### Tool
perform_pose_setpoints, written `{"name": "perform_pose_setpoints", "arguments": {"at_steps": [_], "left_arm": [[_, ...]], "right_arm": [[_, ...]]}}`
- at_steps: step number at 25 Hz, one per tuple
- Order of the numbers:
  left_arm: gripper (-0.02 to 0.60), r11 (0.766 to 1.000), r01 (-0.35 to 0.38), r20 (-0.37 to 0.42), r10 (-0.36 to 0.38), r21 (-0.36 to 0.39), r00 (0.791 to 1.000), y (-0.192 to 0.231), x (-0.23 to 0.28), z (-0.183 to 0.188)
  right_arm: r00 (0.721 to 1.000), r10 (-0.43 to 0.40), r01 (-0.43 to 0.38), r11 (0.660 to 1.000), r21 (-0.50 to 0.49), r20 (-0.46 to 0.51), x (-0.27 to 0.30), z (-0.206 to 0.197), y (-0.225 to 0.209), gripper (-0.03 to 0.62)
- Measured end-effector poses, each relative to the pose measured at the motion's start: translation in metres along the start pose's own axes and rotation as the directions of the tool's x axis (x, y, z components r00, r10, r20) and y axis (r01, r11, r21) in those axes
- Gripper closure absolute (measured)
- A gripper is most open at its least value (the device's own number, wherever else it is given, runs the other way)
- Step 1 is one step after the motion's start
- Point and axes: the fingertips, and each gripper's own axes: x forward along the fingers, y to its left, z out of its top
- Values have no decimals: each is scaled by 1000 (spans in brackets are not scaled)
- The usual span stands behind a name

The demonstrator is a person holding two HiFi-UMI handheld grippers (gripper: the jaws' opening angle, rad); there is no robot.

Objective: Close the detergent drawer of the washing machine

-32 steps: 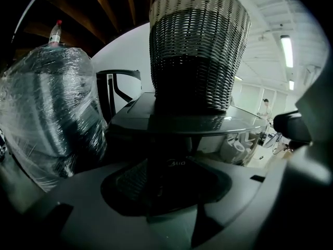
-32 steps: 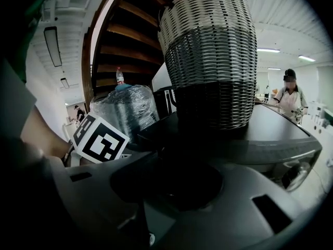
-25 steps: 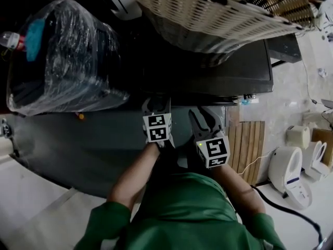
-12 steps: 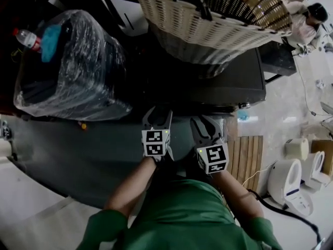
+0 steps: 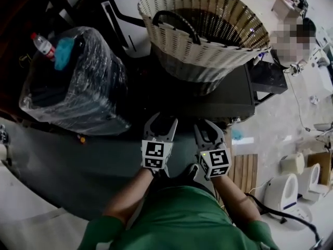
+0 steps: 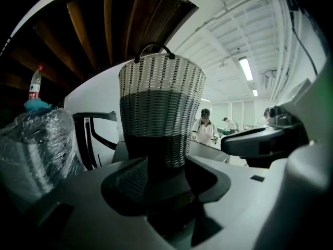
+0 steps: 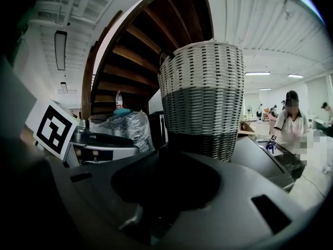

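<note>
The washing machine (image 5: pixel 231 95) is a dark box with a wicker basket (image 5: pixel 208 35) standing on its top. Its front and detergent drawer are hidden from the head view. My left gripper (image 5: pixel 162 123) and right gripper (image 5: pixel 209 128) hover side by side just short of the machine's near edge, both open and empty, touching nothing. Along the left gripper (image 6: pixel 166 184) the basket (image 6: pixel 161 119) rises straight ahead on the machine top (image 6: pixel 208 151). The right gripper (image 7: pixel 166 191) faces the same basket (image 7: pixel 200 98) and the dark machine top (image 7: pixel 260 158); no drawer shows.
A plastic-wrapped bundle (image 5: pixel 78 82) with a bottle (image 5: pixel 42 45) on it sits left of the machine. A person (image 5: pixel 291 40) stands at the far right. White toilets (image 5: pixel 283 191) and a wooden slat board (image 5: pixel 243 168) lie on the floor at lower right.
The head view has tilted up, so the whole basket now shows. Both grippers stay side by side before the machine, slightly lower in the picture, jaws unchanged.
</note>
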Motion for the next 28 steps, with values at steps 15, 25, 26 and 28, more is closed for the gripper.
{"name": "perform_pose_setpoints", "arguments": {"at_steps": [15, 25, 26, 28], "left_arm": [[351, 998, 42, 146, -47, 40, 988, -30, -29, 93], [353, 998, 42, 177, -49, 43, 983, -37, -36, 112], [353, 998, 38, 177, -45, 44, 983, -37, -36, 111], [354, 998, 30, 178, -39, 49, 983, -36, -37, 111]], "right_arm": [[988, -27, 28, 1000, -6, 155, -33, 80, -20, 476], [981, -46, 57, 997, -58, 187, -41, 107, -20, 502], [980, -43, 54, 997, -49, 196, -42, 108, -20, 511], [977, -38, 47, 998, -41, 208, -42, 110, -21, 519]]}}
